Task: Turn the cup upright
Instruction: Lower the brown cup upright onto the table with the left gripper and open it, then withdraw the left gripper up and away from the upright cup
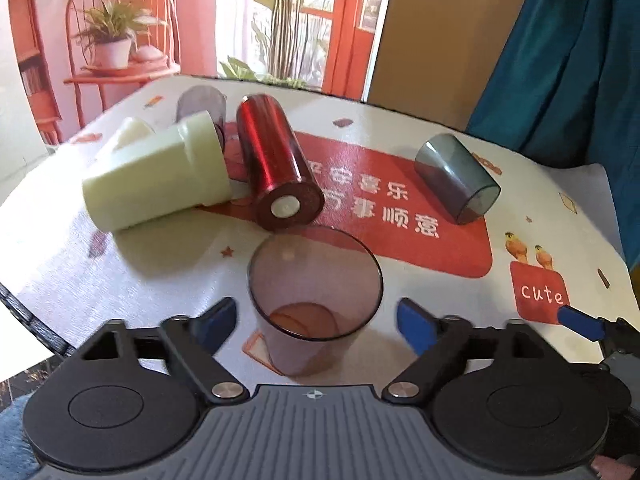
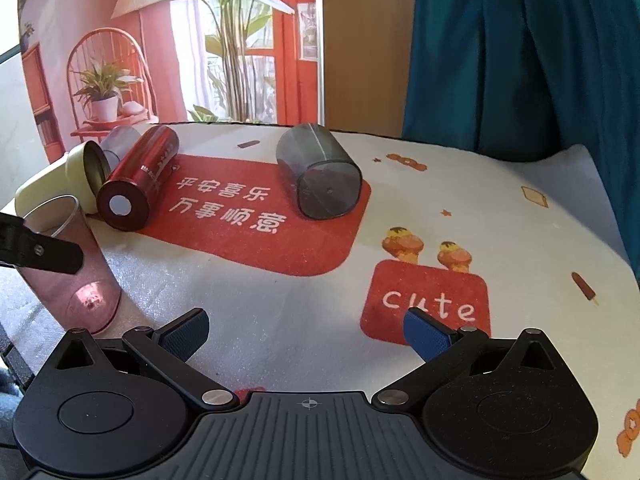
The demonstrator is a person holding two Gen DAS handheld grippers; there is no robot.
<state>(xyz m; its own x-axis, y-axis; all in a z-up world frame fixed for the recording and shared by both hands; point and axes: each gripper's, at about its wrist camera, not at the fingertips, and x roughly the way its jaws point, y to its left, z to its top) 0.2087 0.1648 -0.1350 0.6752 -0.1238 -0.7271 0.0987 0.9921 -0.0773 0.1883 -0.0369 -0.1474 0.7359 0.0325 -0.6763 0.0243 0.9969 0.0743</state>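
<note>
A clear pink cup (image 1: 316, 304) stands upright on the table, mouth up, between the blue pads of my left gripper (image 1: 316, 320). The jaws are spread wide and the pads stand apart from the cup's sides. In the right wrist view the same pink cup (image 2: 76, 276) stands at the far left with a left finger (image 2: 44, 250) in front of it. My right gripper (image 2: 308, 332) is open and empty over the tablecloth, near the red "cute" patch (image 2: 428, 300). Its blue tip shows in the left wrist view (image 1: 580, 322).
A red metallic cup (image 1: 276, 164), a pale green cup (image 1: 160, 176) and a grey clear cup (image 1: 460, 180) lie on their sides on the table. Another grey cup (image 1: 200, 104) lies behind them. A teal curtain (image 1: 580, 60) hangs at the right.
</note>
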